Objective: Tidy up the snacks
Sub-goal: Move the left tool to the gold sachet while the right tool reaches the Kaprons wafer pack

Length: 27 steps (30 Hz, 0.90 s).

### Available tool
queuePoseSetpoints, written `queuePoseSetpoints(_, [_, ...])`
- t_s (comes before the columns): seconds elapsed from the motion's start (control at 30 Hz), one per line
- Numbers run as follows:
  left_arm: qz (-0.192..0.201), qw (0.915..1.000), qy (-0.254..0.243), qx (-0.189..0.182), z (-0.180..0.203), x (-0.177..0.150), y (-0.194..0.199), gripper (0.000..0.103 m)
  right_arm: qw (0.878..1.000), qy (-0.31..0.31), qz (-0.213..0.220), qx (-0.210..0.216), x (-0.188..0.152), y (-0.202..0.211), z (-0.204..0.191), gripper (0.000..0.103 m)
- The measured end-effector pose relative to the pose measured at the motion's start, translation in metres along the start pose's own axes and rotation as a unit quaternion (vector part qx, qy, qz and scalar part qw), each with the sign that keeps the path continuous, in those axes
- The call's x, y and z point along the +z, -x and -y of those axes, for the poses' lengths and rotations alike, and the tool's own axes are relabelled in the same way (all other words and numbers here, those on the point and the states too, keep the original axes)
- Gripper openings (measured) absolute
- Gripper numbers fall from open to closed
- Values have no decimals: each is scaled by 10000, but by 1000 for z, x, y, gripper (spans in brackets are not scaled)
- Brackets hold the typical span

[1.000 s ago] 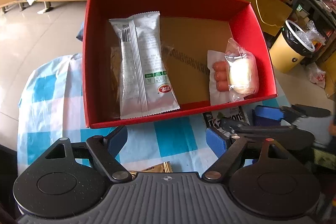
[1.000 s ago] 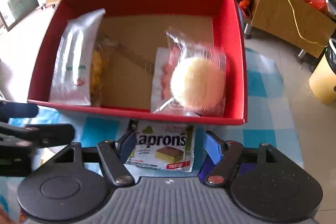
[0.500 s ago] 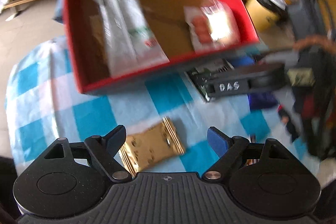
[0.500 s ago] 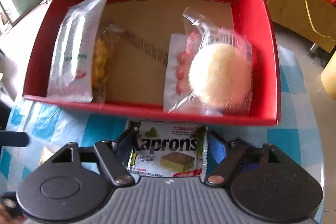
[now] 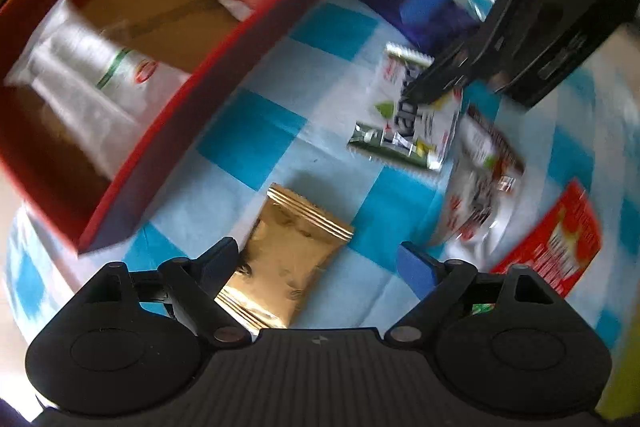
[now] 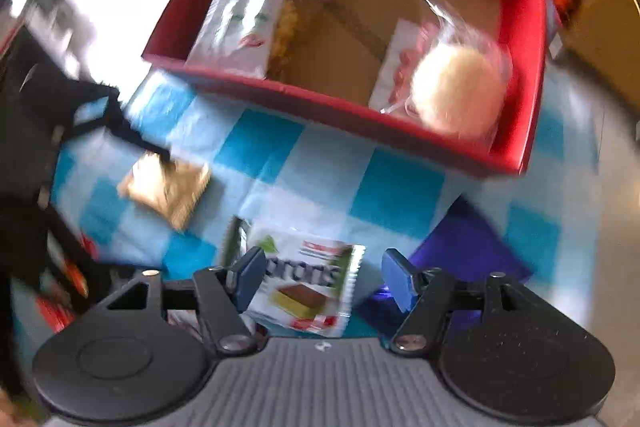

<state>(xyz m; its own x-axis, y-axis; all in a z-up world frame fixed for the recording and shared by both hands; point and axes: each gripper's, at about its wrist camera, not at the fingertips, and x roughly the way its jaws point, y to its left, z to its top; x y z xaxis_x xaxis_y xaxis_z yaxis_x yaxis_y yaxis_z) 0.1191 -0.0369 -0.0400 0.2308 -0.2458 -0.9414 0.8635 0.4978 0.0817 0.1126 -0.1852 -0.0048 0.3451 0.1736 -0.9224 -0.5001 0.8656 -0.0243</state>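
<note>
A red box (image 5: 224,83) (image 6: 360,115) stands on the blue checked cloth and holds a white packet (image 5: 80,75), a sausage pack and a round bun in clear wrap (image 6: 456,91). My left gripper (image 5: 320,259) is open, low over a gold packet (image 5: 284,259) that lies between its fingers, near the left one. My right gripper (image 6: 320,279) is open around a white-and-green Kaprons wafer packet (image 6: 308,287) on the cloth; it also shows in the left wrist view (image 5: 408,115).
A purple packet (image 6: 468,255) lies right of the wafer. In the left wrist view a brown-and-white packet (image 5: 480,183) and a red packet (image 5: 556,239) lie to the right. The gold packet shows in the right view (image 6: 168,187).
Both views swung sharply and are blurred. My left gripper pulled back from the box and came down over the gold packet. My right gripper drew back, keeping the wafer packet between its fingers.
</note>
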Motion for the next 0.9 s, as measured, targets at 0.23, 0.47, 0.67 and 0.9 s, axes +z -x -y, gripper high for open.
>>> queuePoseSetpoints(0.23, [75, 9993, 216, -284, -17, 2, -3, 90, 9762, 2145, -306, -66, 2, -7, -36, 66])
queuePoseSetpoints(0.47, [114, 9946, 838, -606, -40, -8, 11, 72, 9486, 3046, -784, 340, 17, -15, -38, 73])
queuePoseSetpoints(0.67, [112, 9949, 615, -792, -29, -12, 11, 87, 9136, 3861, -1216, 373, 14, -27, -47, 73])
queuePoseSetpoints(0.9, [121, 9921, 791, -964, -38, 0, 6, 88, 9138, 3899, -898, 696, 32, -41, -50, 80])
